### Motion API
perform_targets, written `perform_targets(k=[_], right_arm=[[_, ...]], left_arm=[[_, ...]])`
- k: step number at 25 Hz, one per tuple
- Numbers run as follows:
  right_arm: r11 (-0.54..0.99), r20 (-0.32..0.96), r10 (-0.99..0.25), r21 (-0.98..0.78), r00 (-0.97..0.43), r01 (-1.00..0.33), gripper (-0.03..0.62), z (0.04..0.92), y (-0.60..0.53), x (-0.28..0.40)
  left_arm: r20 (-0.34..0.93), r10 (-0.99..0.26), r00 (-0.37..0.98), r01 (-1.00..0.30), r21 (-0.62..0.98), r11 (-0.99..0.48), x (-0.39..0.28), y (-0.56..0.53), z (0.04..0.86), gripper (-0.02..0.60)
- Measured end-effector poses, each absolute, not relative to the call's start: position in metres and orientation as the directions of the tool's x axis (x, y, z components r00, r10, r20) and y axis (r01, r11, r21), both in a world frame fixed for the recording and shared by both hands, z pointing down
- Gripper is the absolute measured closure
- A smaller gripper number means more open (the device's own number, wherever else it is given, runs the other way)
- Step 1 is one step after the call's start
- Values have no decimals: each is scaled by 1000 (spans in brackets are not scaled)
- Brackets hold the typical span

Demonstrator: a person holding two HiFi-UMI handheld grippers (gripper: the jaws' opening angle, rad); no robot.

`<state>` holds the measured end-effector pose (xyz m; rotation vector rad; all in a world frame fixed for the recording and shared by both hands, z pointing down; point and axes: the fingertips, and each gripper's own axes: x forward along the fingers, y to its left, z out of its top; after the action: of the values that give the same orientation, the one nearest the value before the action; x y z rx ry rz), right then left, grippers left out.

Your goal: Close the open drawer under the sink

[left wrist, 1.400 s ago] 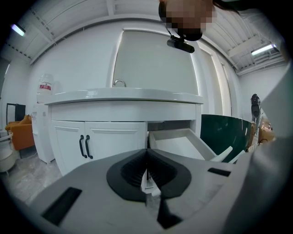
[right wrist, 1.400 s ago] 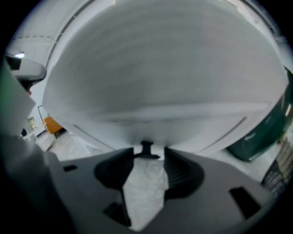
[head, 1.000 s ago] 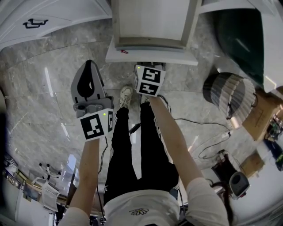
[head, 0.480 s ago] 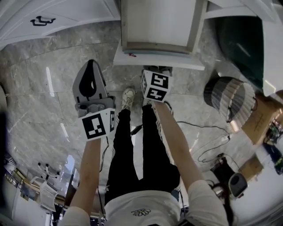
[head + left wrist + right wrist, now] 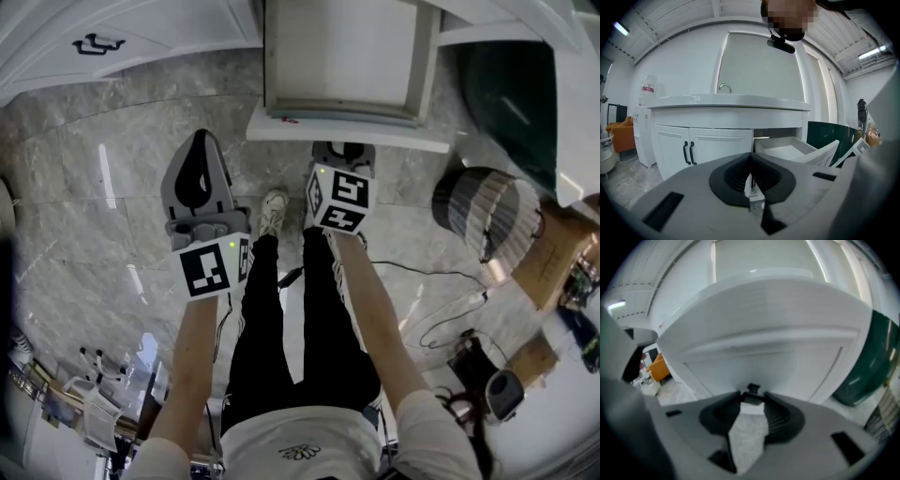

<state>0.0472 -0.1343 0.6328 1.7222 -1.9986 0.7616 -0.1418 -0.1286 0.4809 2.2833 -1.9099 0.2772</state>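
As the half-open, empty right gripper (image 5: 343,150) rises toward the drawer (image 5: 394,139) at 12 o'clock, pushing nears. Left gripper (image 5: 199,141): closed, empty.

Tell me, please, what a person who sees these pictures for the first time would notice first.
The white drawer stands pulled far out of the vanity, at the top centre of the head view. Just below its front panel in that view is the right gripper, with the left gripper beside it over the grey marble floor.

Black trousers (image 5: 281,319) — white top (image 5: 302,442)
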Motion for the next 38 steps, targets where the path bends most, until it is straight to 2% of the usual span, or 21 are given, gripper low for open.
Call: perform_targets(k=[11, 30, 38], right_arm=[[104, 588, -792, -141, -167, -985, 424, 603, -152, 45], [64, 615, -775, -146, -141, -987, 428, 595, -162, 45], [101, 622, -768, -117, -153, -988, 428, 590, -162, 44]], left_arm=[[222, -961, 167, -985, 1, -171, -141, -130, 475, 561], [229, -964, 133, -991, -2, -137, -140, -124, 478, 561], [230, -965, 128, -991, 3, -131, -140, -120, 481, 561]])
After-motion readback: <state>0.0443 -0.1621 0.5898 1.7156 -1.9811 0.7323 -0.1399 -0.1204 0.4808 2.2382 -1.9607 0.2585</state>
